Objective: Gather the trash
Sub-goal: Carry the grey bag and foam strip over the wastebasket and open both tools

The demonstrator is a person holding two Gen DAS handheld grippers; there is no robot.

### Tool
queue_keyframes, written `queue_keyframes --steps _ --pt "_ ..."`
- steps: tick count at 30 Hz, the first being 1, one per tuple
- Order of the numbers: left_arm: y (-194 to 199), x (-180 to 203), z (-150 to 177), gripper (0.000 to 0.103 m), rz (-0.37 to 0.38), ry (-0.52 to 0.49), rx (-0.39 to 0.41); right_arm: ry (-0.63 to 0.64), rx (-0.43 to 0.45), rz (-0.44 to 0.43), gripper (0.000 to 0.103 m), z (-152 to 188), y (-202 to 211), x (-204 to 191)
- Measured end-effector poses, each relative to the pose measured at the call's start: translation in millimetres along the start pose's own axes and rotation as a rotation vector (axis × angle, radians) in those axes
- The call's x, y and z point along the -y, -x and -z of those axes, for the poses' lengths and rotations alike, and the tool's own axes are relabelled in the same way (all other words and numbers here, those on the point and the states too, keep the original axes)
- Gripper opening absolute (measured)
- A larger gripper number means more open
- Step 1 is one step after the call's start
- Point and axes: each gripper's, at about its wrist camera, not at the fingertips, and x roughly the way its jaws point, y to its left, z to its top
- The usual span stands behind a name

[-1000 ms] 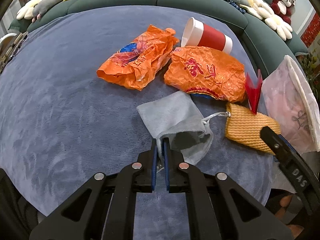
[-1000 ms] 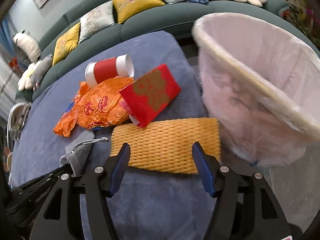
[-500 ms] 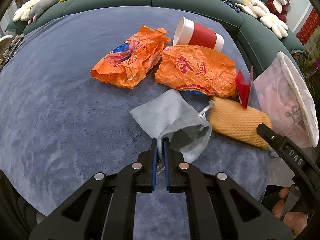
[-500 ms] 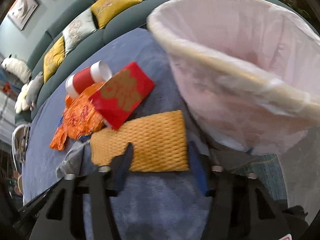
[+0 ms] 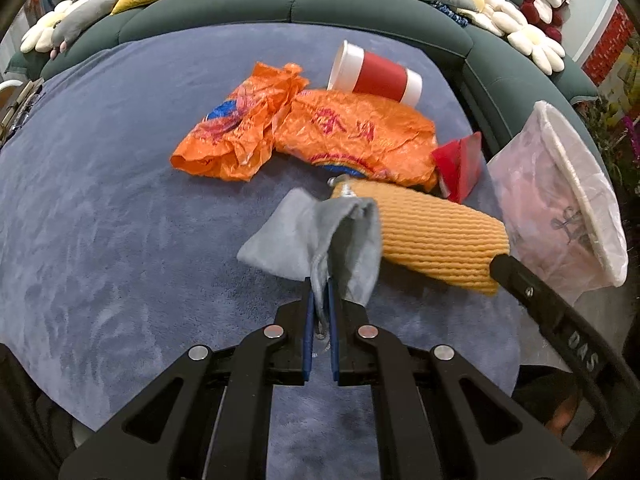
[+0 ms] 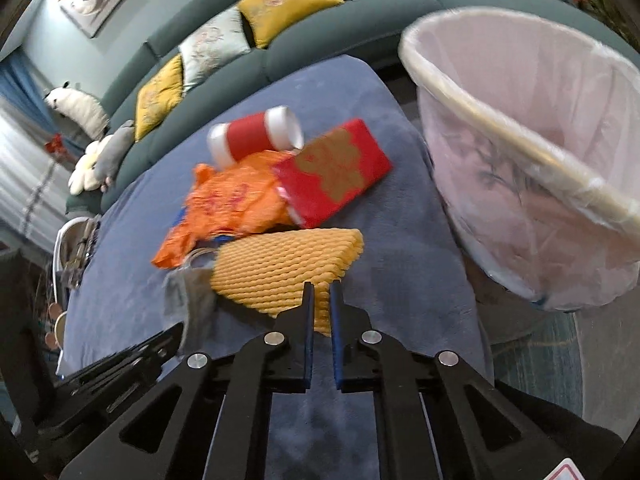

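Observation:
My left gripper [image 5: 319, 284] is shut on the mouth of a grey drawstring pouch [image 5: 296, 232], whose cloth hangs bunched from the fingertips. My right gripper [image 6: 322, 292] has its jaws closing on the near edge of a yellow foam net sleeve [image 6: 280, 268], which is pinched between the pads. That sleeve [image 5: 436, 240] lies just right of the pouch. Behind them lie a red envelope [image 6: 332, 172], two crumpled orange plastic bags [image 5: 232, 132] [image 5: 360, 136] and a tipped red and white paper cup [image 5: 376, 76]. A bin lined with a pale bag [image 6: 500, 96] stands to the right.
Everything lies on a round table under a blue-grey plush cover [image 5: 100, 200]. A dark green sofa [image 5: 280, 4] with cushions and plush toys curves behind it. The bin [image 5: 560, 184] stands off the table's right edge, its mouth tilted toward the table.
The right jaws went from wide open to nearly together on the yellow sleeve's edge. The left gripper stayed shut on the pouch, which now hangs bunched up off the cover.

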Motion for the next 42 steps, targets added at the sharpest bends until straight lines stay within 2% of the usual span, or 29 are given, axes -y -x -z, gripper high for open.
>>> queue_keyframes --steps 4,12,20,27,32,42 --pt "14.6 5.2 -5.1 0.006 0.011 -0.009 0.031 0.032 0.034 -0.017 0.007 1.0 21.4 -14.3" --pt "54.3 30.4 -14.1 0.006 0.036 -0.055 0.107 0.041 0.147 -0.016 0.007 -18.2 71.4 -27.8" --pt "85.8 76.9 -23.4 0.006 0.074 -0.131 0.169 0.019 0.25 0.024 0.007 -35.2 115.8 -11.3" --pt "93.8 142.9 -34.6 0.006 0.129 -0.245 0.192 -0.012 0.335 0.111 0.007 -48.3 154.5 29.1" --pt "96.4 192.4 -42.3 0.006 0.175 -0.323 0.21 -0.077 0.395 0.184 0.007 -57.5 182.9 75.8" --pt "86.3 262.8 -49.0 0.006 0.297 -0.442 0.175 -0.162 0.473 0.333 0.007 -69.1 225.6 150.4"
